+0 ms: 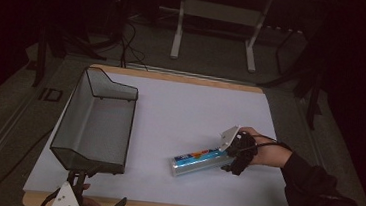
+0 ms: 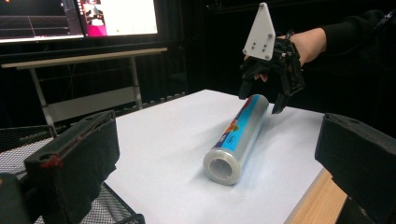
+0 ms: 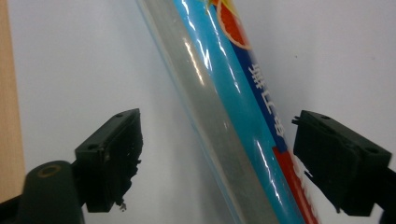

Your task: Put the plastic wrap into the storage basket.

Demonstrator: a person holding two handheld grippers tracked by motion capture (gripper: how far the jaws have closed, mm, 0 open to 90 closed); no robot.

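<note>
we find the work at an early stage: the roll of wrap (image 1: 203, 161) lies on its side on the white tabletop (image 1: 190, 108), well apart from the wire mesh basket (image 1: 96, 120), and is not yet lifted. the right gripper (image 3: 217, 163) straddles the roll's far end, jaws spread, pads clear of it on both sides. the left gripper (image 2: 215, 163) rests spread and empty at the near edge. grasping and moving remain. the roll is a glossy cylinder with a hollow core and likely slippery; the basket is rigid dark mesh.

Right tongs (image 1: 227, 159) straddle the right end of the roll (image 1: 201, 162); wire basket (image 1: 96, 125) at tabletop (image 1: 180, 108) left.
</note>
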